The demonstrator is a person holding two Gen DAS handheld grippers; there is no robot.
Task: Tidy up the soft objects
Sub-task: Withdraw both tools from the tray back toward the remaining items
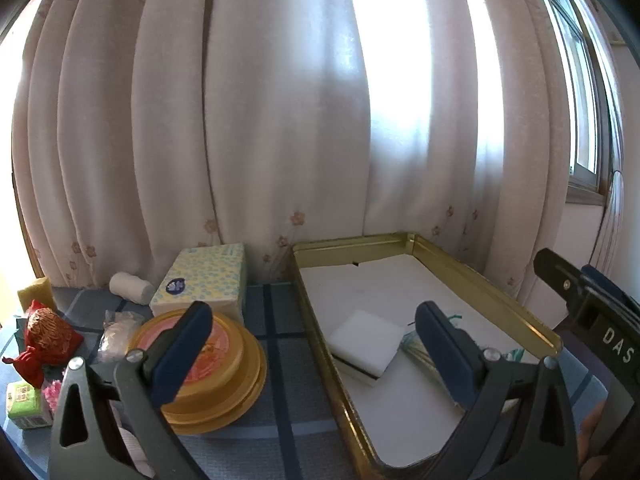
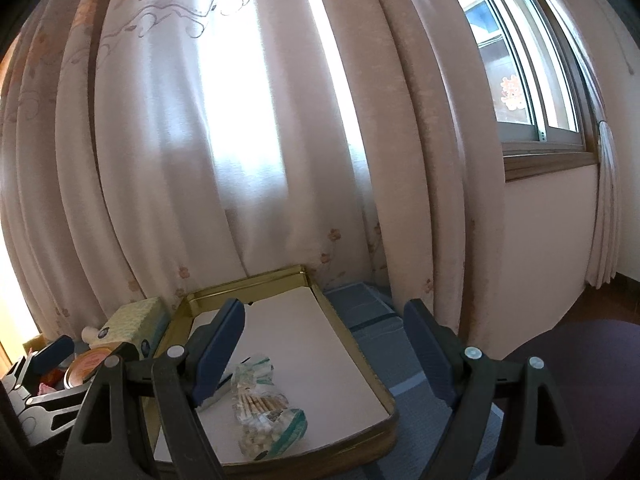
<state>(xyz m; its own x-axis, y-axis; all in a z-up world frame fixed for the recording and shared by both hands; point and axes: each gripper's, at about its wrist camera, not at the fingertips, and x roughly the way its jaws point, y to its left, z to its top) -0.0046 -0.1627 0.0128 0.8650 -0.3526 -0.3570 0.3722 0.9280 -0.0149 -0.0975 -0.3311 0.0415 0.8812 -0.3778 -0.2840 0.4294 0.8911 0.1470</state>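
Both claws stand wide and empty: left claw (image 1: 314, 354), right claw (image 2: 324, 354). The sponge (image 1: 366, 342) and cotton-swab bag (image 2: 266, 408) lie in the gold tray (image 1: 500, 300), lower centre. A careless reach could nudge the light tray or crush the bag.

Right gripper body: from my left wrist camera I read white letters "DAS" on the dark body of the right gripper (image 1: 588, 312), at the right edge of the view; the word is cut off there, so I cannot tell the rest.
Tissue pack: the yellow and blue tissue pack (image 1: 204, 280) carries a dark blue oval logo on its near end, too small for me to read.
Green packet: the small green packet (image 1: 25, 400) at the far left has dark print, blurred beyond reading.
Window sticker: my right wrist camera shows a reddish paper-cut sign (image 2: 510, 90) on the window glass; I cannot make out the character.
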